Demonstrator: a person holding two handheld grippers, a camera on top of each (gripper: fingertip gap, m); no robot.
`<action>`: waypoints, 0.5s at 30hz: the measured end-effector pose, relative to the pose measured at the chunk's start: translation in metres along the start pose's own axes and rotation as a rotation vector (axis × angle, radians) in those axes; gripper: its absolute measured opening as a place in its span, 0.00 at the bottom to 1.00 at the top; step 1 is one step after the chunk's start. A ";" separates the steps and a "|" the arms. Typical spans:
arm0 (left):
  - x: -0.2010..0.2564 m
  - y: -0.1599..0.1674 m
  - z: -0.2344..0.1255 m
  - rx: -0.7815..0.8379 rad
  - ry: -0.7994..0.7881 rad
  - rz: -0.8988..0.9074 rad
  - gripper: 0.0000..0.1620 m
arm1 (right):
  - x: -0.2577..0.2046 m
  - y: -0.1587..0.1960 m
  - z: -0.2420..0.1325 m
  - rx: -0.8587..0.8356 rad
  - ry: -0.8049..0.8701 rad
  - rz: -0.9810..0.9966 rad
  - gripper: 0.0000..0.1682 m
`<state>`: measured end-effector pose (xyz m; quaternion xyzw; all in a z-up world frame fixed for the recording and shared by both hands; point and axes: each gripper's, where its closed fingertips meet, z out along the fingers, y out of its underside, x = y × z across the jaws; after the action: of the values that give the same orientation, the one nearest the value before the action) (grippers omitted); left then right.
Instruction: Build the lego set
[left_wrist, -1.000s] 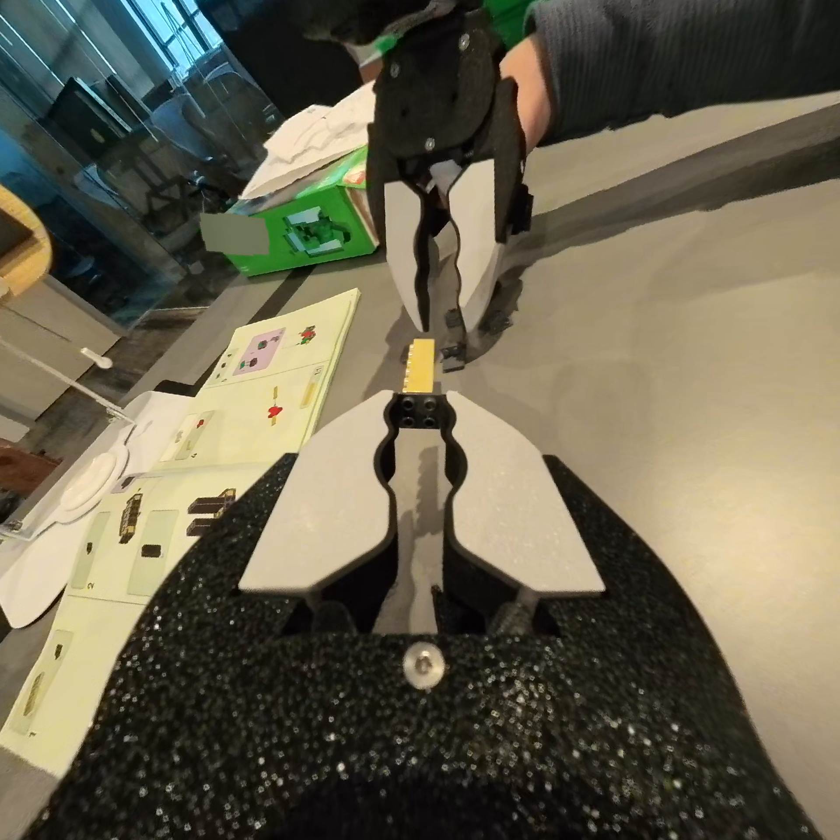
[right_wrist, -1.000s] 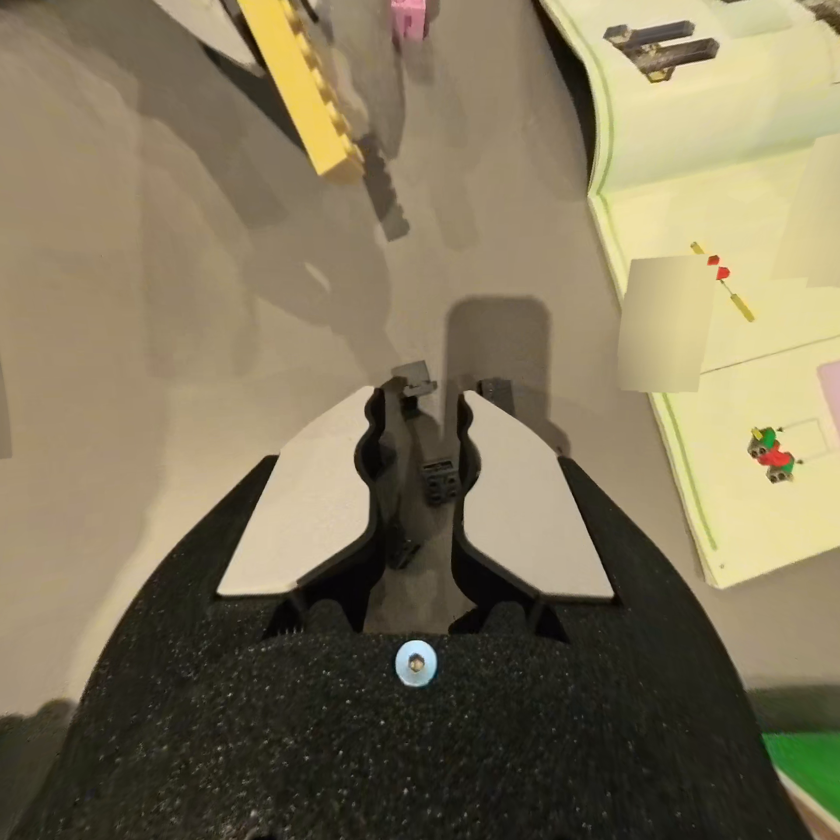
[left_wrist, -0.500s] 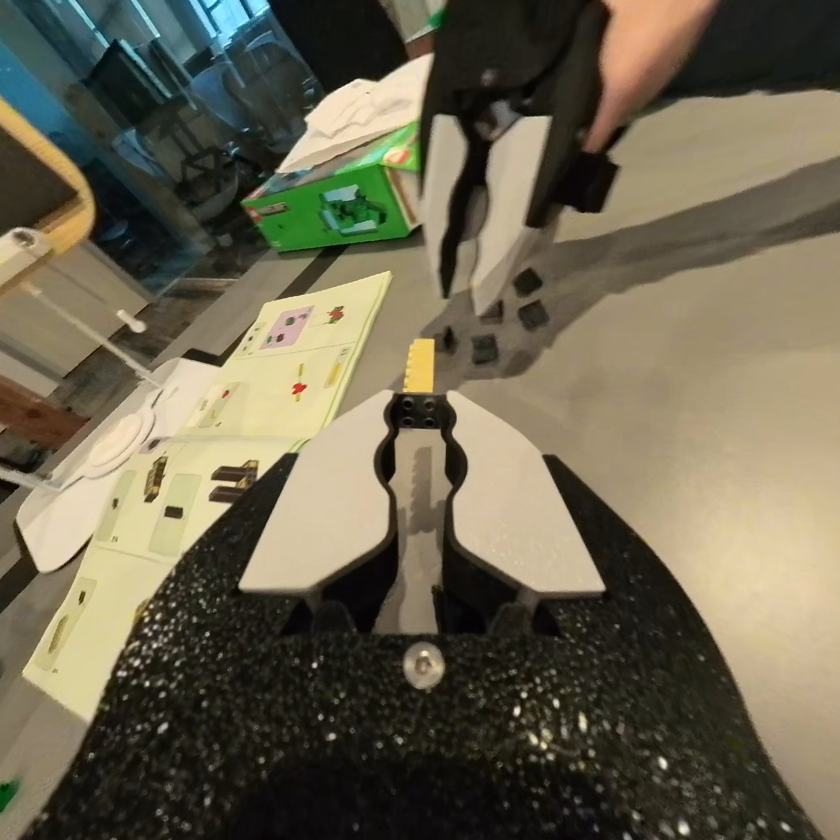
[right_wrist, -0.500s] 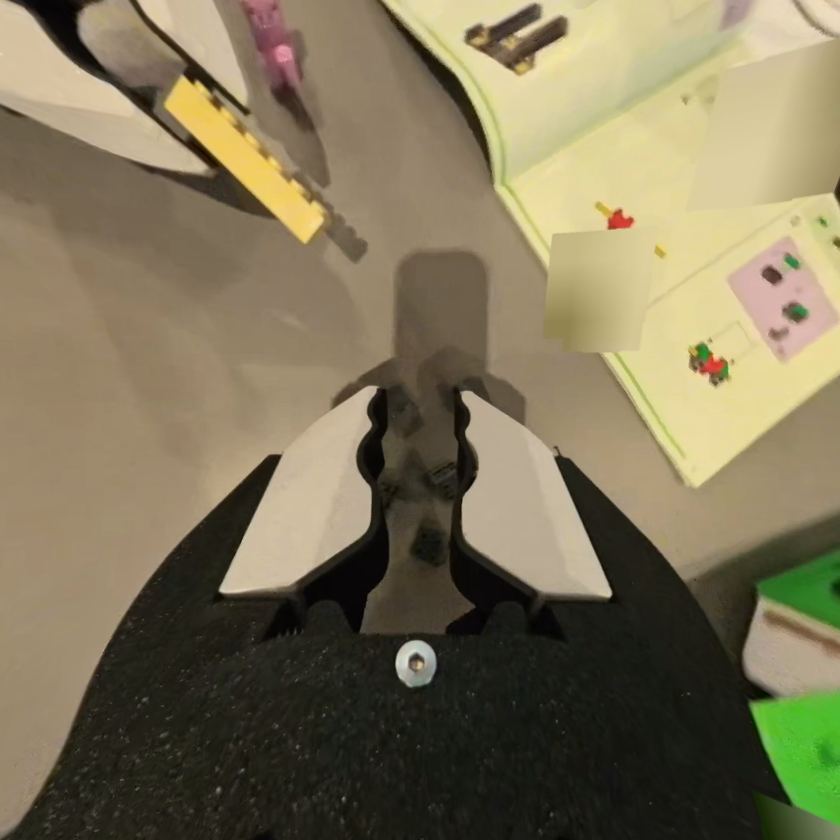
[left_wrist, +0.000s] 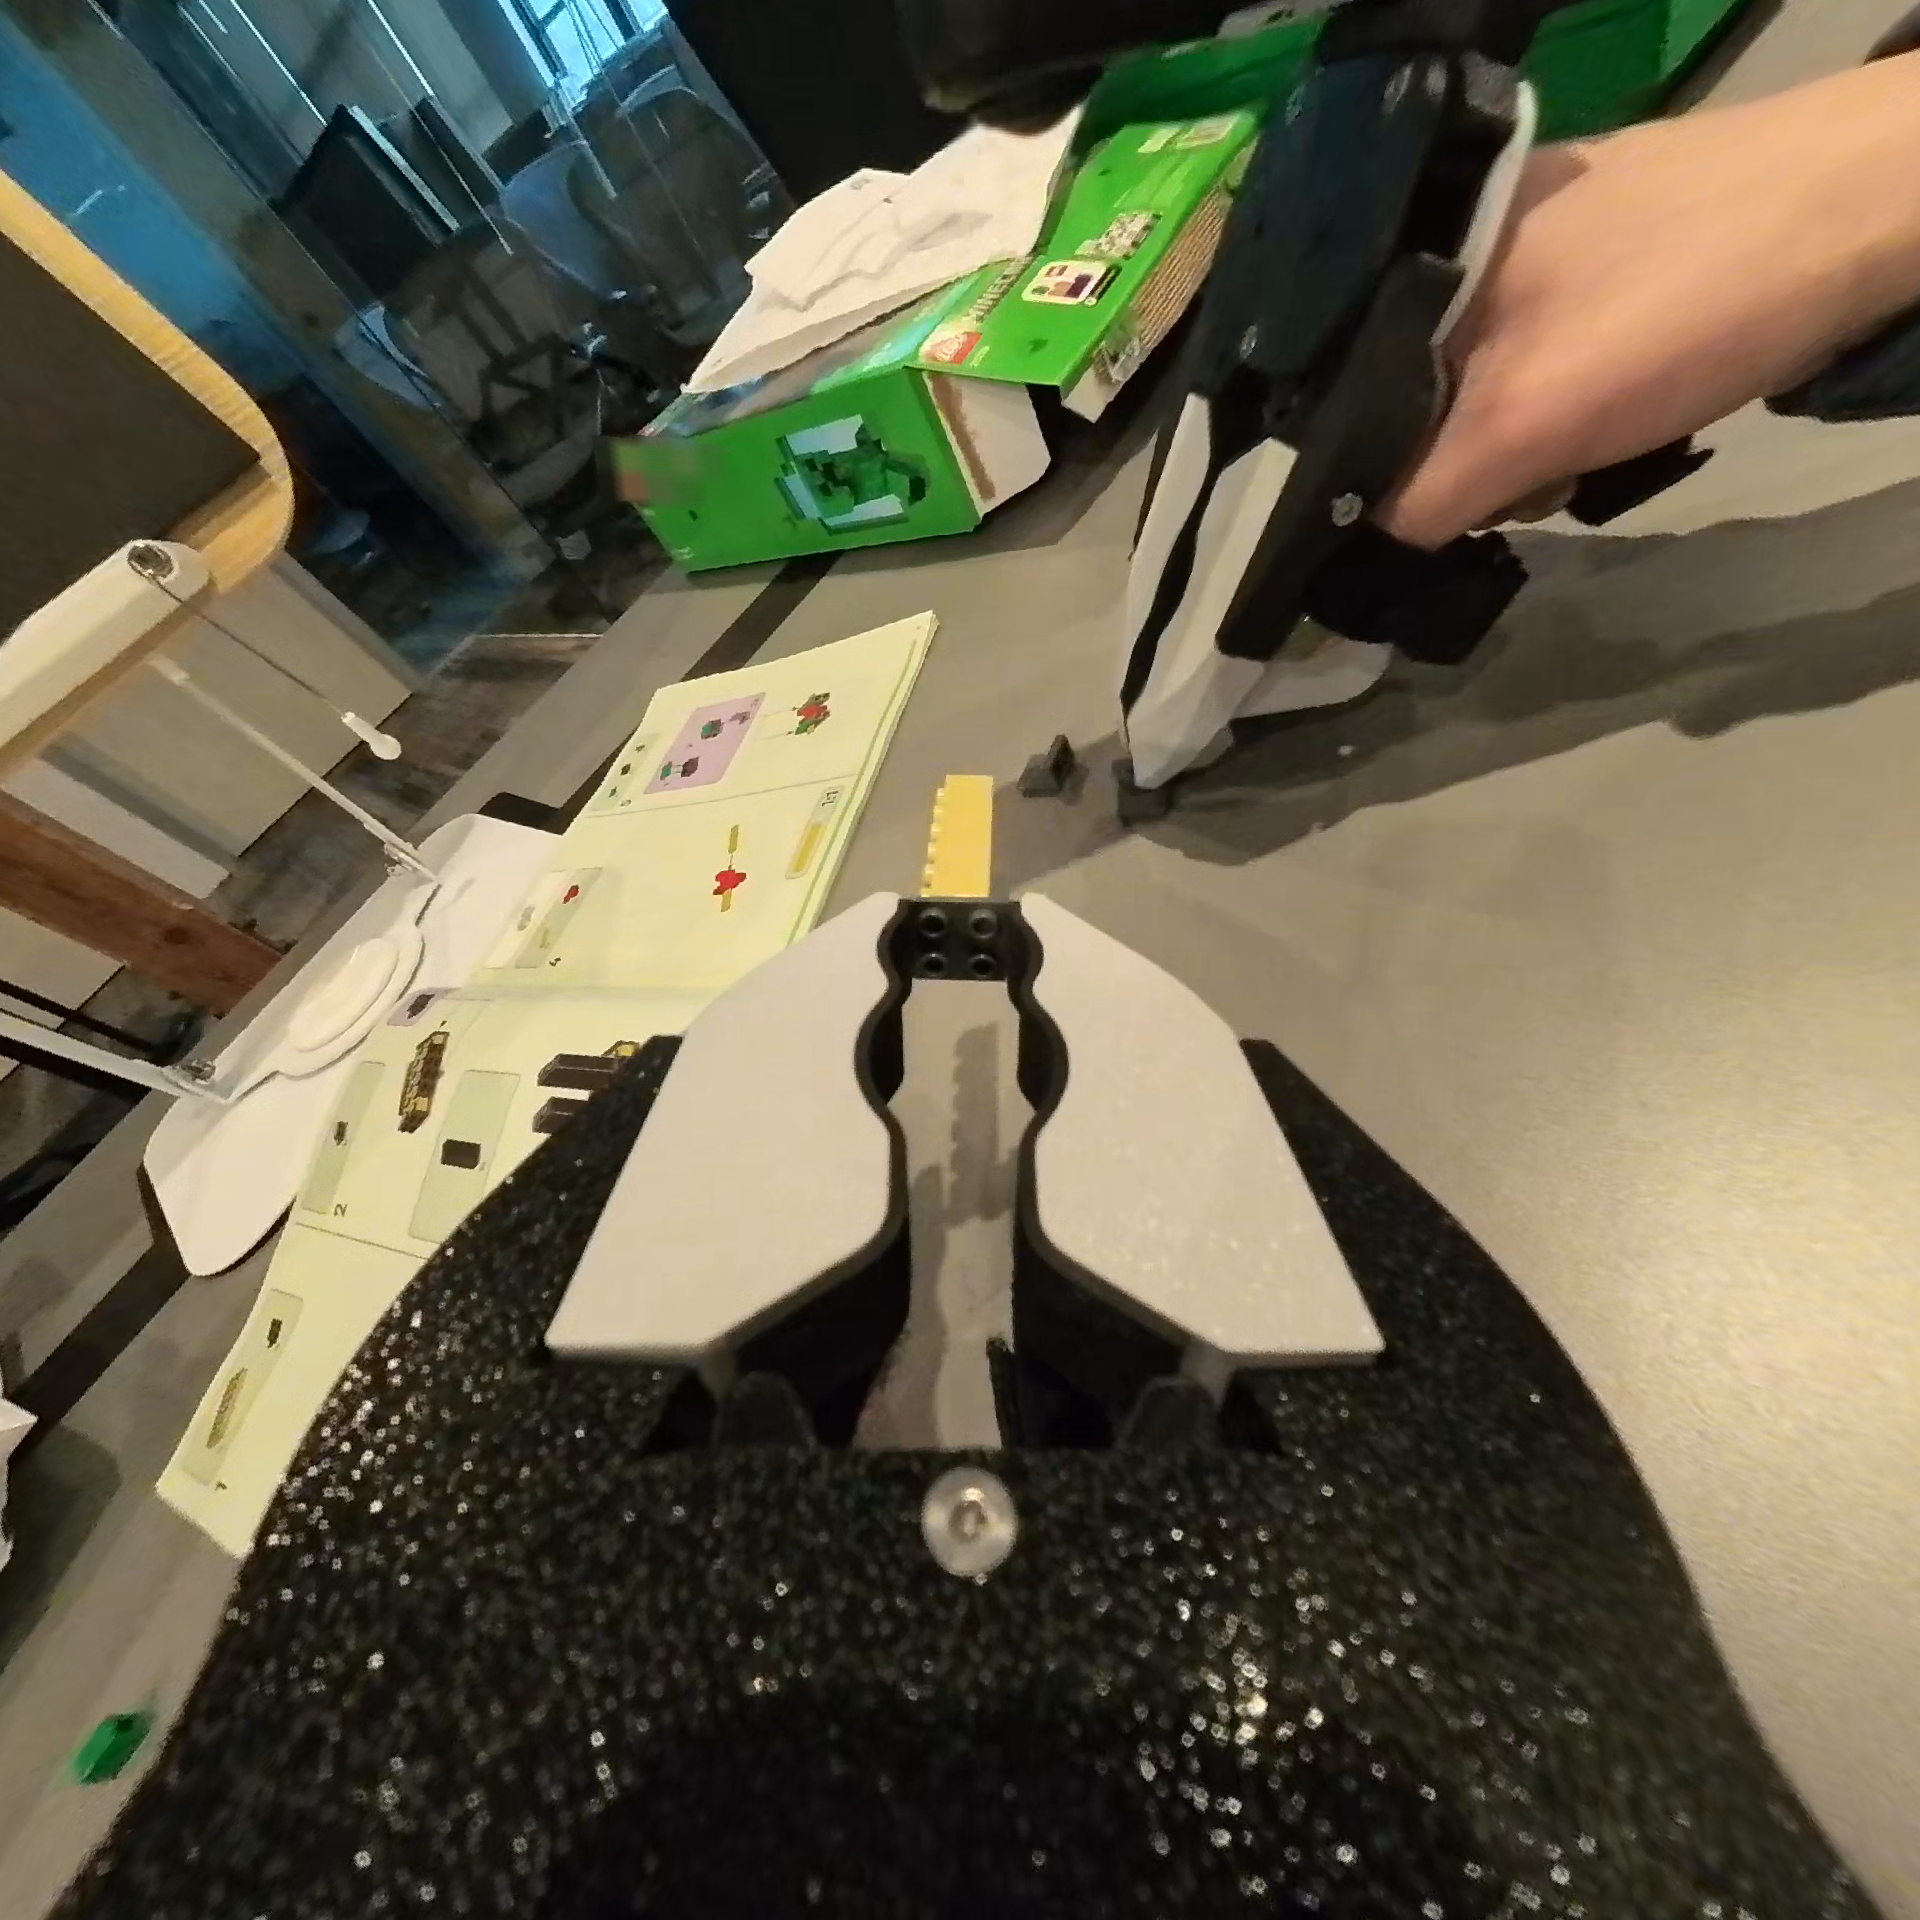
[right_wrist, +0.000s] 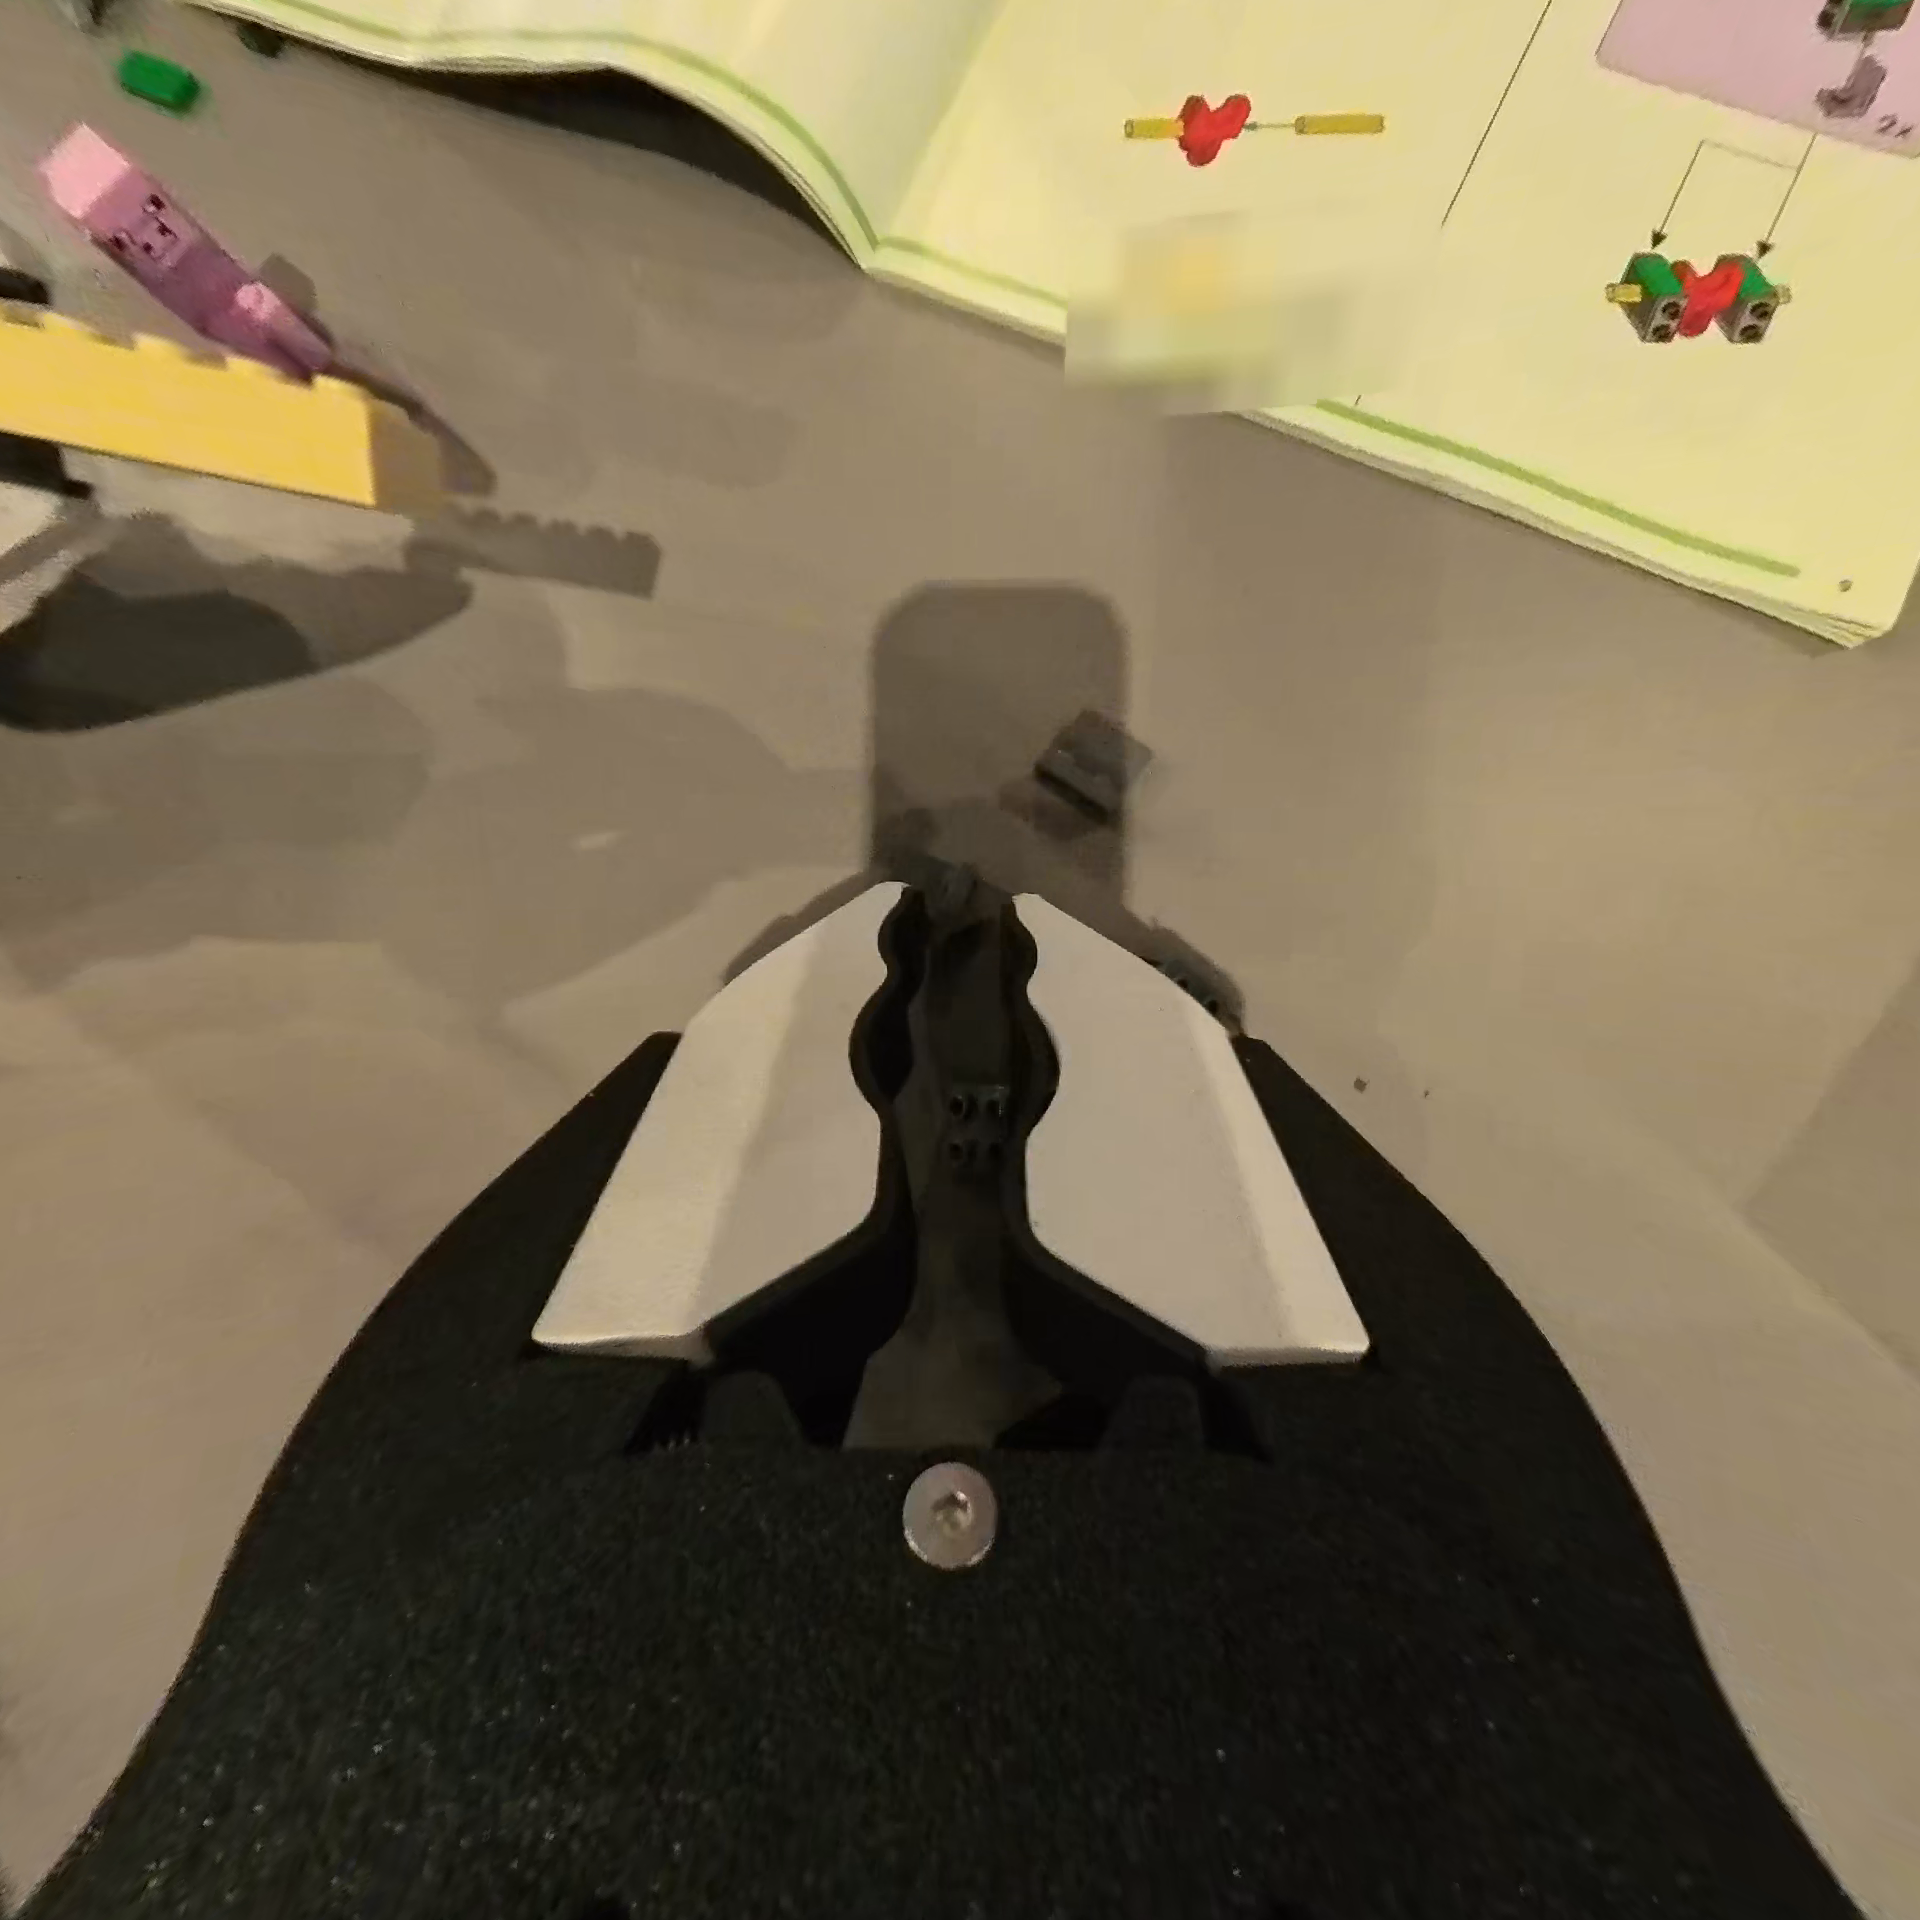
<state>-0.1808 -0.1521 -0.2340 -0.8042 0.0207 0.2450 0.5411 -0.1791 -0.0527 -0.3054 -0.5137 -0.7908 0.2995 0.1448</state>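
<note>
Fingers on the left gripper (left_wrist: 958, 940) are clamped on a black brick (left_wrist: 957, 940) with a long yellow brick (left_wrist: 961, 847) sticking out past the tips, held above the grey surface (left_wrist: 1507, 1039). Right gripper (right_wrist: 956, 904) is tipped down at the surface, fingers nearly together pinching a small dark piece (right_wrist: 951, 891). Another dark piece (right_wrist: 1091, 764) lies just beyond, instruction booklet (right_wrist: 1351, 260) farther off to the right.

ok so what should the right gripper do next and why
Probably lift the right gripper straight up. Its tips sit on the table pinched around a small dark piece, while the left gripper holds the yellow brick off the table, apparently waiting for it.
</note>
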 end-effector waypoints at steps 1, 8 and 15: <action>0.000 0.000 0.000 0.001 0.000 0.000 0.10 | 0.000 0.000 0.001 -0.009 -0.002 -0.003 0.08; -0.001 -0.002 -0.001 0.005 0.000 0.002 0.10 | -0.002 0.000 0.000 -0.043 -0.037 -0.066 0.03; 0.001 -0.005 -0.002 0.014 -0.001 0.019 0.10 | -0.068 0.032 -0.020 -0.278 -0.592 -0.417 0.03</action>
<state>-0.1782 -0.1517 -0.2296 -0.8001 0.0295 0.2503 0.5443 -0.1160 -0.0976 -0.3040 -0.2480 -0.9189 0.2891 -0.1031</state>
